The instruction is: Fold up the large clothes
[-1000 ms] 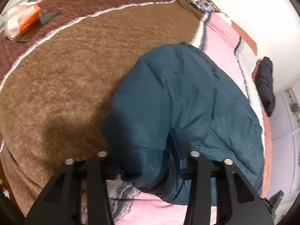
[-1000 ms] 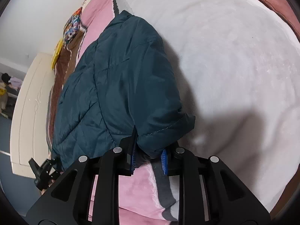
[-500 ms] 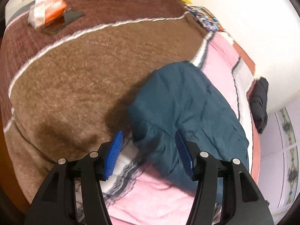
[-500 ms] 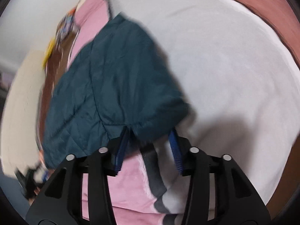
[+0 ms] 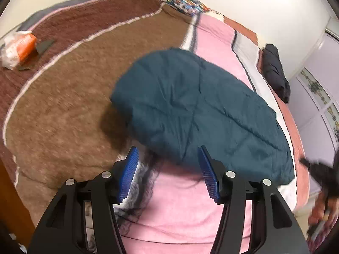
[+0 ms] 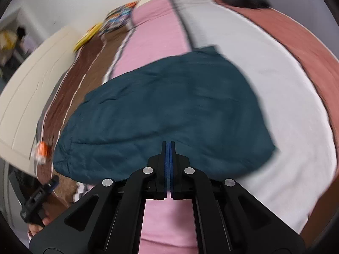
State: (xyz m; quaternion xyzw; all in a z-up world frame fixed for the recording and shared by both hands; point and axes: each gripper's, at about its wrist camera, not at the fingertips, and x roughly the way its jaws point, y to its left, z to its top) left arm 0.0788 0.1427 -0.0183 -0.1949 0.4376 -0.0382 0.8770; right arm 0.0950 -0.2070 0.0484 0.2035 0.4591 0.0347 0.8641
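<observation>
Here, a teal quilted jacket (image 5: 197, 114) lies folded mid-frame on a striped blanket (image 5: 63, 110). It looks soft, puffy and light, its shell likely slick; the thick near hem seems the surest hold. The left gripper (image 5: 167, 169) stands with jaws apart and empty, just short of the hem. The right gripper (image 6: 168, 148) is pressed together, holding nothing.

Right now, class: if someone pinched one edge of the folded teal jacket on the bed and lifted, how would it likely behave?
The teal jacket would probably sag and unfold, since its quilted fabric shows soft creases. It looks puffy, so likely light for its bulk. The smooth shell may slip on the pink blanket if pushed.
</observation>
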